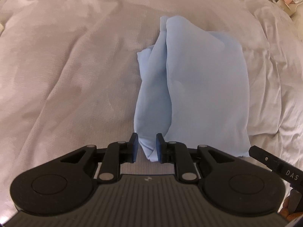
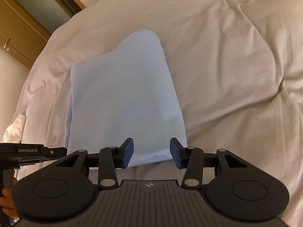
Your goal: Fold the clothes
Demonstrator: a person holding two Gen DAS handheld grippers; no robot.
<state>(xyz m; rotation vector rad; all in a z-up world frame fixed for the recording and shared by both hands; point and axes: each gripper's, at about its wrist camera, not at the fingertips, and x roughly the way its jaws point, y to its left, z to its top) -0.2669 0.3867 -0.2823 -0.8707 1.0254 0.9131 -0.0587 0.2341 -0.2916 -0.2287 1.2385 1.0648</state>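
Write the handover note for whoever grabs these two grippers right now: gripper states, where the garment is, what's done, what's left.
Left gripper: open, jaws straddling the near corner of the light blue garment, not yet closed on it.
Right gripper: open wide, fingers either side of the garment's near hem, holding nothing.
Garment: lies on the white bedspread, already folded lengthwise into a narrow strip, a ribbed cuff showing at the far end.
Done: the side folds appear finished.
Left: probably close both grippers on the near edge and fold it toward the far end, then smooth it.
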